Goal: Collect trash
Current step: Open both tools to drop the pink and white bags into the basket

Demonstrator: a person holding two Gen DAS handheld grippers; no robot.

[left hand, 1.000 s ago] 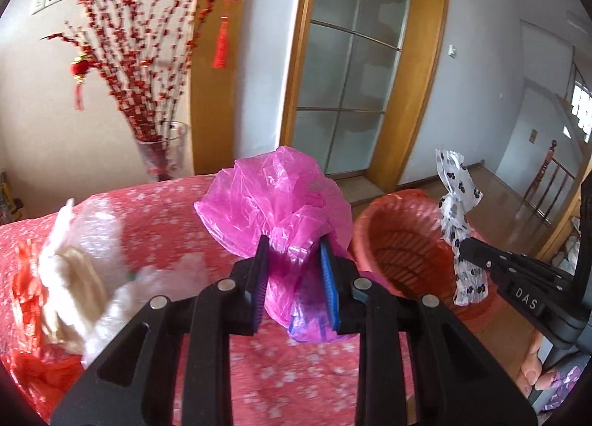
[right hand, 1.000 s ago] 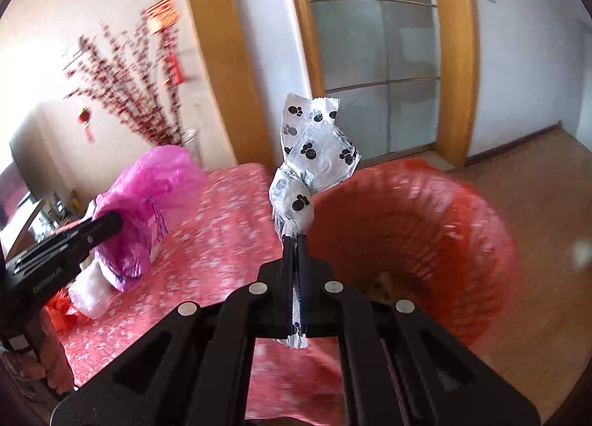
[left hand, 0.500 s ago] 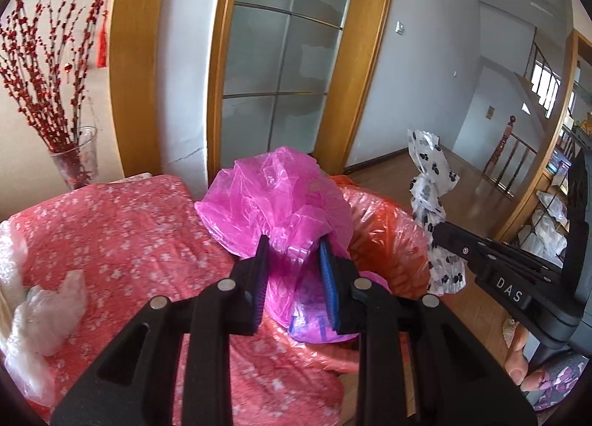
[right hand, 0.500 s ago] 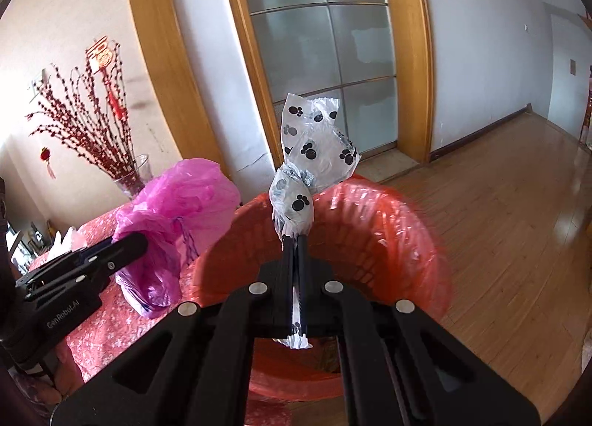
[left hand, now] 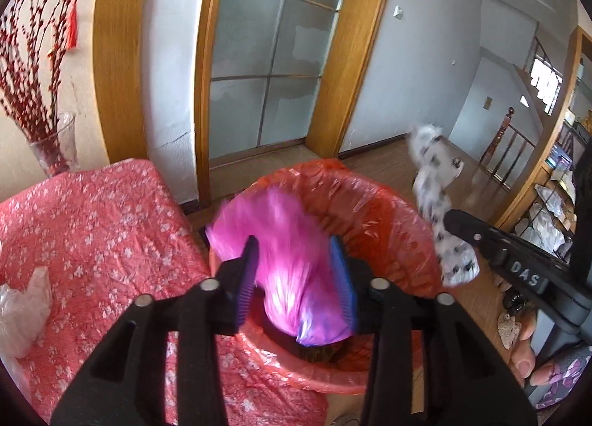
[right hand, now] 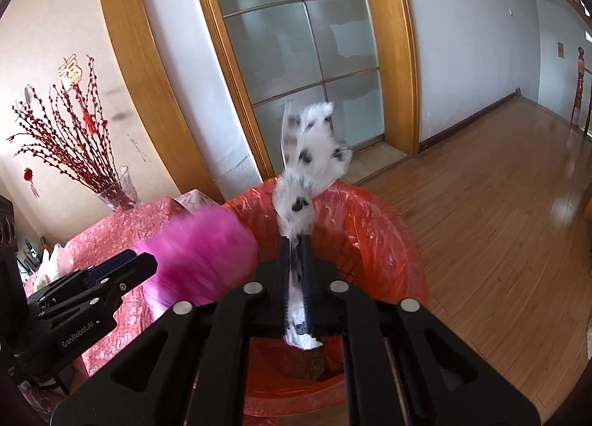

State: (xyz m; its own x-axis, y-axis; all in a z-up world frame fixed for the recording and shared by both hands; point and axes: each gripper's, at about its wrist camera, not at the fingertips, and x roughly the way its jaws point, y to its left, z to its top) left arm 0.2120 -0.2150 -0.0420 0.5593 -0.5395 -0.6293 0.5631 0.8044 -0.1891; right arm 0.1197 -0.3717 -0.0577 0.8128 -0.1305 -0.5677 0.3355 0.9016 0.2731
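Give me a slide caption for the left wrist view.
Left tongs open around blurred pink bag over red-lined bin; right tongs beside it with spotted bag.

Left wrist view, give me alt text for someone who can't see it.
The left gripper, jaws apart, has a blurred pink plastic bag between them over a bin lined in red plastic. At right, the right gripper holds a white bag with black spots. A red flowered tablecloth lies left.
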